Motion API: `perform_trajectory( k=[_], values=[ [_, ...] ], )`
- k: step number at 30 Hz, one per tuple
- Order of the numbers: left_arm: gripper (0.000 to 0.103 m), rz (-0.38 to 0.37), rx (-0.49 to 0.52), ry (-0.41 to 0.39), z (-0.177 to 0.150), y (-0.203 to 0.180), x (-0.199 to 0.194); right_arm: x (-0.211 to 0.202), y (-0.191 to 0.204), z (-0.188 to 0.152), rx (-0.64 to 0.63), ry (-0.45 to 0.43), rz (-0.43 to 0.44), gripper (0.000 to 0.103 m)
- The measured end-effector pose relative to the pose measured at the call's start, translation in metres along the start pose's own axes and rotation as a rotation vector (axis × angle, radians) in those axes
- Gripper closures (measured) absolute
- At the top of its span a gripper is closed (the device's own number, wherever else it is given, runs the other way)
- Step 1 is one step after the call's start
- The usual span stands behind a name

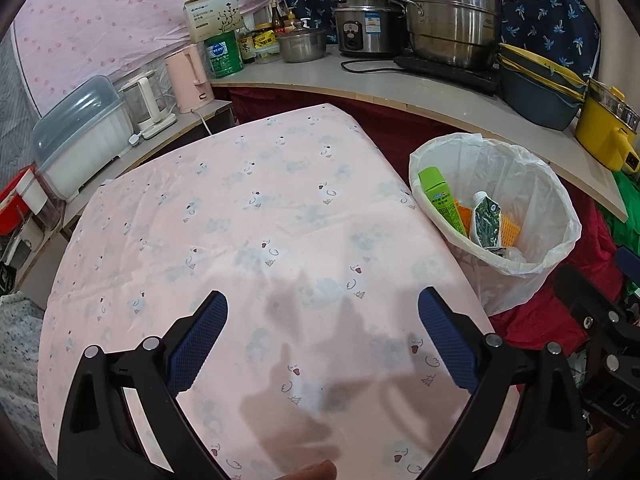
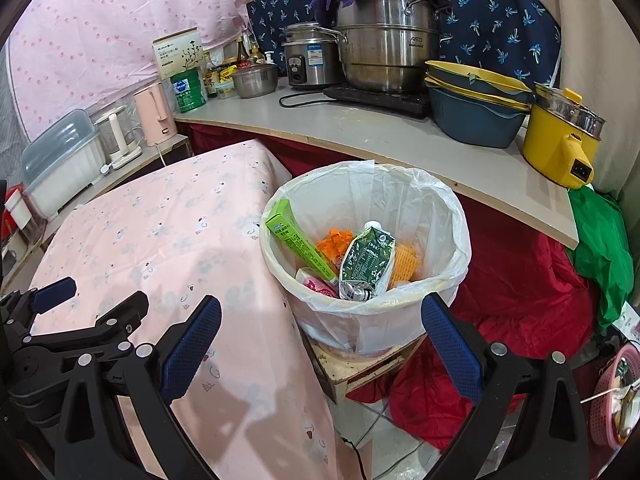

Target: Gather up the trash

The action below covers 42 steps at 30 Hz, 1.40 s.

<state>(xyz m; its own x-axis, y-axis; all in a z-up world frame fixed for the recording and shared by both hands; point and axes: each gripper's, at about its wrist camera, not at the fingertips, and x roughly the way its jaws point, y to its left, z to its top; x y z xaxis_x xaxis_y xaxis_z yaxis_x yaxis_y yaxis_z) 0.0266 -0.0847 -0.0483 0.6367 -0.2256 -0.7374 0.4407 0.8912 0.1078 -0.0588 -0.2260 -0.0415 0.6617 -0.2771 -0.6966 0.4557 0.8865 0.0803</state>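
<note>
A white-lined trash bin (image 2: 436,216) stands right of a table under a pink cloth (image 1: 260,240); the bin also shows in the left wrist view (image 1: 552,208). In it lie a green box (image 2: 298,242), a green pouch (image 2: 368,264), orange scraps (image 2: 334,244) and a pink packet (image 2: 318,284). My left gripper (image 1: 322,312) is open and empty above the cloth. My right gripper (image 2: 320,316) is open and empty, near the bin's front rim. The left gripper also shows at the left of the right wrist view (image 2: 96,300).
A curved counter (image 2: 360,136) behind holds steel pots (image 2: 384,52), a rice cooker (image 2: 308,60), stacked blue and yellow basins (image 2: 476,104), a yellow electric pot (image 2: 560,140), jars and a pink kettle (image 2: 154,118). Red cloth (image 2: 520,300) and green cloth (image 2: 604,240) lie on the floor right of the bin.
</note>
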Motion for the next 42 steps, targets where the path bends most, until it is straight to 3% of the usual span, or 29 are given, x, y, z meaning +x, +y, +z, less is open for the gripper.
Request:
perform_trajectory(
  k=[42],
  values=[
    [0.012, 0.017, -0.007, -0.002, -0.0009, -0.0044, -0.0002, 0.0046, -0.0013, -0.0054, 0.004, 0.016, -0.005, 0.006]
  ],
)
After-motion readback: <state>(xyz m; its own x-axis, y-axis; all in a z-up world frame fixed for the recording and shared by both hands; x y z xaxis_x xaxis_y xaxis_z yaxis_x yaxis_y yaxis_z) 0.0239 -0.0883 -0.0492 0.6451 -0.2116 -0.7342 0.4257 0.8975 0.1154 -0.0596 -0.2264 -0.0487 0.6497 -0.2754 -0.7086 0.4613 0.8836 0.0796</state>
